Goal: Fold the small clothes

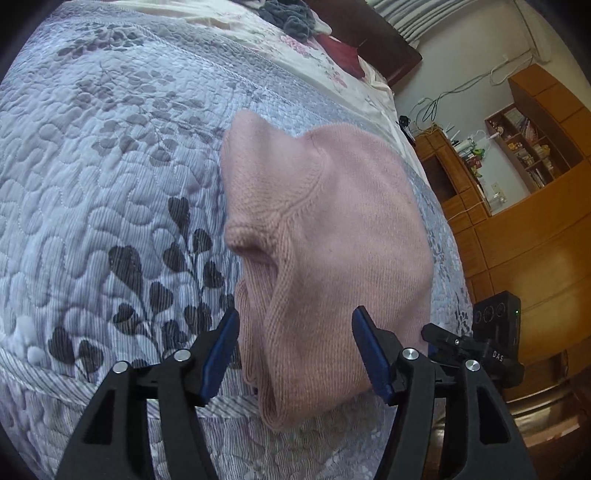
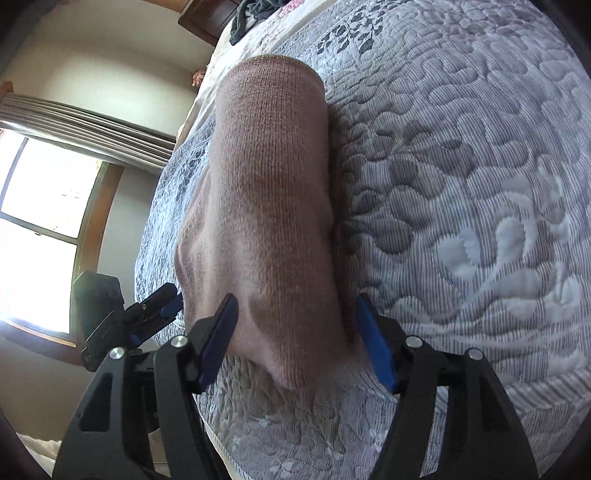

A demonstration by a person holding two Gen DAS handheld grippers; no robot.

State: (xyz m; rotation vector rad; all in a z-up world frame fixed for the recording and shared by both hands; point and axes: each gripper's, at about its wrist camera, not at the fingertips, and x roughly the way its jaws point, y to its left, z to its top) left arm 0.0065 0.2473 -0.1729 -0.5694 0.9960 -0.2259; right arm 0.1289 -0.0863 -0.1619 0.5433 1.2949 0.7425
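Garment: a pink knit garment point(image 1: 325, 229) lies on the quilted bedspread point(image 1: 110, 166), folded into a compact bundle, near the bed's edge. In the left wrist view it fills the middle and runs toward 6 o'clock; a curved seam and a puckered opening show at about 9 o'clock on the bundle.

Left gripper point(image 1: 295, 350): jaws apart, blue pads either side of the bundle's near end, clamped on nothing. Whether a pad brushes the knit, I cannot tell.

Right gripper point(image 2: 295, 339): jaws apart too, straddling the near end of the knit point(image 2: 269, 206), which runs away toward 12 o'clock with a ribbed hem at the far end. It holds nothing.

Each other: the opposite tool shows at 4 o'clock in the left view and 8 o'clock in the right view, so both work the same end, close together.

Background: dark clothes point(image 1: 288, 16) sit at 12 o'clock, well apart; a wooden shelf unit point(image 1: 528, 147) stands at 2 o'clock.

Stage, as I judge it: late in the fold, or just released.

Risk one: closing on only the top layer would peel the fold open.

Risk two: the bundle lies near the bed edge; a tug toward 6 o'clock could drag it off.

Risk three: loose knit may snag on a pad.
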